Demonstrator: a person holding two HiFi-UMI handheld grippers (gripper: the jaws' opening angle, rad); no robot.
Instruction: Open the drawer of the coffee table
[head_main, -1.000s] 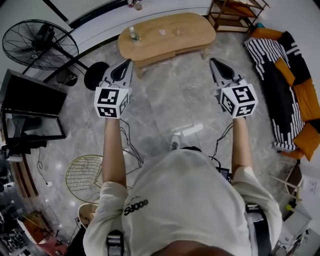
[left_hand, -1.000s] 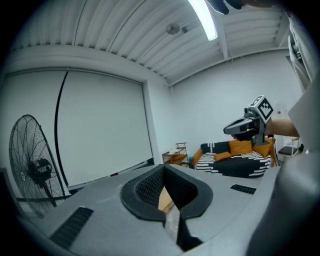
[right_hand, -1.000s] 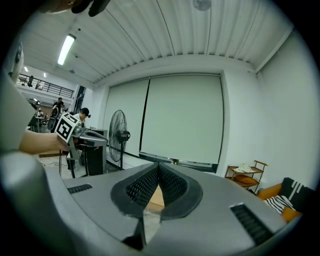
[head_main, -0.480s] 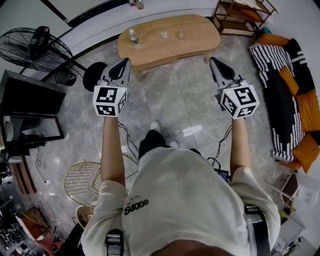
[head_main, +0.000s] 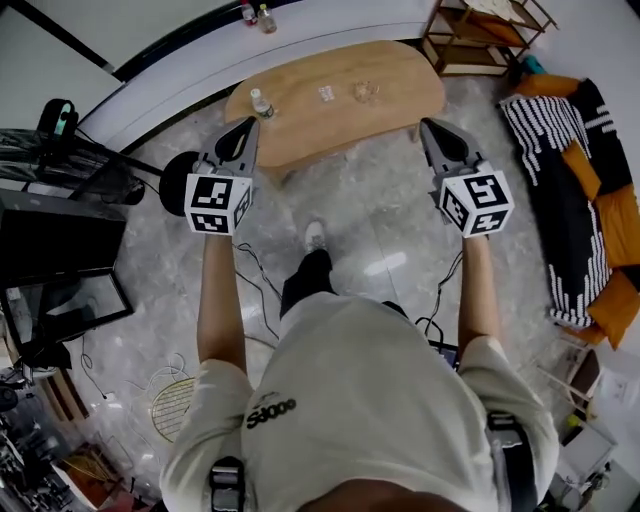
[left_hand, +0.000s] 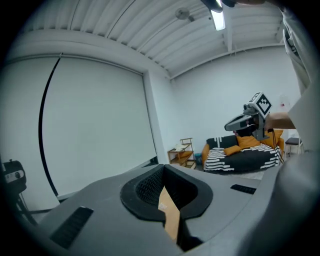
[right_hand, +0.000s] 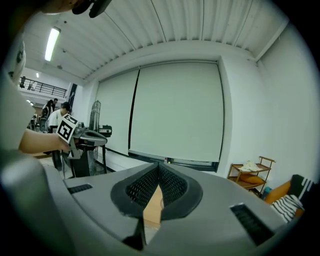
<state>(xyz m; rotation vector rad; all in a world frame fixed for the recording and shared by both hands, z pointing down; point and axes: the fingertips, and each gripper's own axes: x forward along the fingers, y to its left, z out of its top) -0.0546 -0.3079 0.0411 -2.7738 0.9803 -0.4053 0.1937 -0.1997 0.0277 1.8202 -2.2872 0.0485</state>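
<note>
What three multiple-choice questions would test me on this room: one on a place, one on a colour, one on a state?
1. Where is the bottle?
A. on the table, near its left end
B. on the floor
C. on a chair

2. What colour are the cushions at the right?
A. green
B. orange
C. white

3. How are the left gripper and right gripper?
A. wide open
B. shut on a cup
C. shut, empty

Answers: 1 A, the bottle stands upright on the wooden top. 2 B, the cushions are plainly orange. 3 C, each gripper view shows the jaws meeting with nothing between them.
</note>
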